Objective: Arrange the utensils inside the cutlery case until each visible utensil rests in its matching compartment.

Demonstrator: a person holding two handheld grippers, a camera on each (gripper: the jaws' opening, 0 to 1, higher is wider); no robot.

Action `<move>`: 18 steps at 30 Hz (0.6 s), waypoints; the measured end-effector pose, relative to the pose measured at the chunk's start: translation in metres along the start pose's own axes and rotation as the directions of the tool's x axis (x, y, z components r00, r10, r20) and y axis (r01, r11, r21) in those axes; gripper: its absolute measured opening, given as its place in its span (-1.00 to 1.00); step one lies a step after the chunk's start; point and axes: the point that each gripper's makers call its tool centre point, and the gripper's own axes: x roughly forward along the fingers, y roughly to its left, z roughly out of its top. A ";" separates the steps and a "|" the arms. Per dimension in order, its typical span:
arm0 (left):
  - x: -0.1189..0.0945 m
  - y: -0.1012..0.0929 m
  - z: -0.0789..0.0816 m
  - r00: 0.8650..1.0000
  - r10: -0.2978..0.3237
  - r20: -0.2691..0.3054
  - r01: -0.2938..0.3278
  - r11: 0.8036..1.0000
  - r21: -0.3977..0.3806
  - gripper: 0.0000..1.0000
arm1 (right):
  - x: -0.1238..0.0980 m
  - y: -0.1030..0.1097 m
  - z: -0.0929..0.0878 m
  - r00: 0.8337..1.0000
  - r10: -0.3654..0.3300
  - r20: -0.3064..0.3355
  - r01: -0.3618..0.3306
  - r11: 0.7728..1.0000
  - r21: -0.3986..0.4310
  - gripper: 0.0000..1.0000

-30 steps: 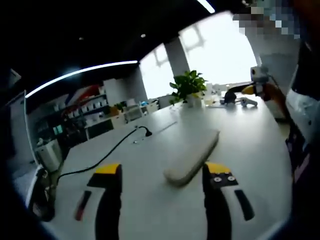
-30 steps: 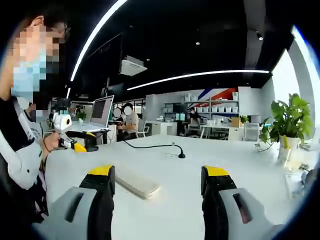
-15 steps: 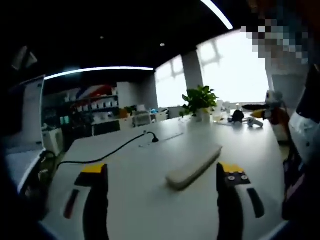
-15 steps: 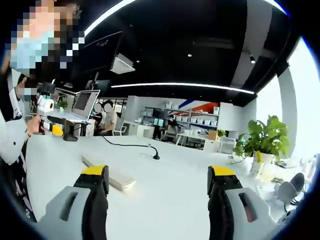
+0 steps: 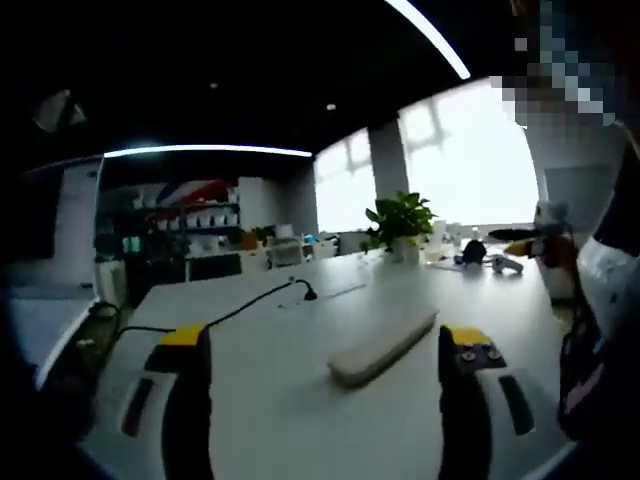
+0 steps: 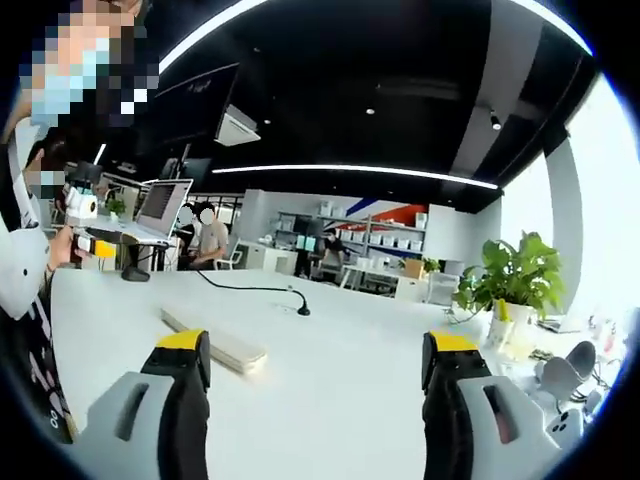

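Observation:
A long, cream cutlery case [image 5: 385, 345] lies shut on the white table [image 5: 300, 400], beyond my left gripper [image 5: 325, 338] and a little to its right. That gripper is open with nothing between its jaws. In the right gripper view the same case [image 6: 215, 340] lies just past the left jaw of my right gripper [image 6: 315, 342], which is also open and empty. No utensils show. The right gripper [image 5: 525, 245] appears at the far right of the left gripper view, held in a hand. The left gripper [image 6: 85, 225] appears at the left edge of the right gripper view.
A black cable ending in a small stub [image 5: 300, 292] [image 6: 297, 308] runs across the table behind the case. A potted plant [image 5: 400, 215] [image 6: 510, 275] stands at the table's far end beside small objects [image 5: 480, 260]. A laptop [image 6: 160, 210] and seated people are further back.
Both views have tilted and shifted with the hands, so the case sits slightly differently in each. The case itself lies where it was. Both grippers stay open.

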 end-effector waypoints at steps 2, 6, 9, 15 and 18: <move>-0.004 -0.002 0.001 1.000 0.000 0.001 0.000 1.000 -0.006 1.00 | 0.001 0.004 -0.003 1.000 0.006 -0.003 -0.006 1.000 0.013 0.89; -0.009 -0.004 -0.001 1.000 -0.014 -0.006 0.014 0.999 -0.042 1.00 | 0.001 0.003 -0.014 0.998 -0.022 -0.055 0.020 1.000 -0.024 0.99; -0.011 0.002 -0.004 0.999 0.023 -0.026 -0.024 0.999 -0.036 1.00 | 0.000 0.003 -0.011 0.999 -0.027 -0.042 0.026 0.999 -0.031 0.99; -0.013 0.000 -0.015 0.998 0.031 -0.055 -0.031 1.000 -0.001 1.00 | -0.001 -0.001 -0.013 0.998 -0.032 -0.050 0.032 0.999 0.001 0.98; -0.016 0.004 -0.014 0.998 0.039 -0.050 -0.040 0.999 -0.020 1.00 | -0.002 0.001 -0.014 0.997 -0.053 -0.060 0.053 0.999 -0.010 0.98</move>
